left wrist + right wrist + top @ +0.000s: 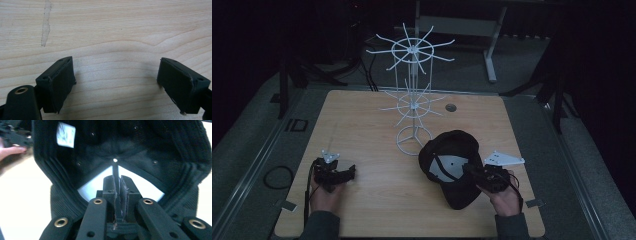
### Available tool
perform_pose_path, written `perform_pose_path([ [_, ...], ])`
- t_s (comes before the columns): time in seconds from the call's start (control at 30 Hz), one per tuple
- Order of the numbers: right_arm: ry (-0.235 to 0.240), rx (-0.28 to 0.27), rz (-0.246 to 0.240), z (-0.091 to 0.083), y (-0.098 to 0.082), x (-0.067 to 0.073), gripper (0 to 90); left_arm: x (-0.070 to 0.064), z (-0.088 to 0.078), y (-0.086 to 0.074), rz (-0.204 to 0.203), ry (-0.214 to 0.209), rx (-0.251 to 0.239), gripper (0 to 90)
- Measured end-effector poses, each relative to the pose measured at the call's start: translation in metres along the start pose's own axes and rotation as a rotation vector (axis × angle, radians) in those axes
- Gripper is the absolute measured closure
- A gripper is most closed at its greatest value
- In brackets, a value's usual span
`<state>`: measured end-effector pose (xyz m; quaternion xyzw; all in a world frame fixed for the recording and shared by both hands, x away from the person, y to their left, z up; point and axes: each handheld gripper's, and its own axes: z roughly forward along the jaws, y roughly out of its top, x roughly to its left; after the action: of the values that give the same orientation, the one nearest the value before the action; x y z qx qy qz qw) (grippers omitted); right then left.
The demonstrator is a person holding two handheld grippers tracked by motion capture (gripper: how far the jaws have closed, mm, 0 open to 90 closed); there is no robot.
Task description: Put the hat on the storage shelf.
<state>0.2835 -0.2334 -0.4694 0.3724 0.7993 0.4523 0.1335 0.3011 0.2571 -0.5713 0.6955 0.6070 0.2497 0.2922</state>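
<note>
Black cap (452,167), upturned with its lining showing, lying on the right half of the table (362,125), just in front of the white wire rack (412,95). Right tongs (472,171) clenched on the cap: in the right gripper view, jaws pressed together around a thin strip of the cap's inner band at its rim (117,195). Left tongs (116,82) released, jaws wide apart over bare wood, holding nothing, well apart from the cap.

Risks, as judged:
- Grip narrow, on a thin fold only; likely to slip or pull free on a fast lift, dropping the cap.
- Soft crown liable to sag and swing, catching on the rack's lower prongs (414,105).
- Rack light and tall on a small ring base (413,140); a snagged prong or a knock from the tongs could tip it.
- Trailing cables near both hands; possible drag.

Clearances:
- Cap's brim close to the near table edge, right side; little margin there.
- Open wood wide on the left and centre, between the two hands.
- Room above the cap clear; rack prongs overhang toward the front.
- Small round hole (450,107) in the table behind the rack, off the likely path.
</note>
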Motion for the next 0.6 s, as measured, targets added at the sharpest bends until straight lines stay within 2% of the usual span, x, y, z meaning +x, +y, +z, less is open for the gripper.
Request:
perform_pose_path([
  [0.3, 0.050, 0.001, -0.033, 0.004, 0.009, 0.019, 76.8, 0.000, 0.000, 0.000, 0.000, 0.000, 0.000, 14.6],
  [0.6, 0.090, 0.011, -0.048, 0.014, 0.009, 0.033, 65.8, 0.000, 0.000, 0.000, 0.000, 0.001, 0.000, 14.6],
])
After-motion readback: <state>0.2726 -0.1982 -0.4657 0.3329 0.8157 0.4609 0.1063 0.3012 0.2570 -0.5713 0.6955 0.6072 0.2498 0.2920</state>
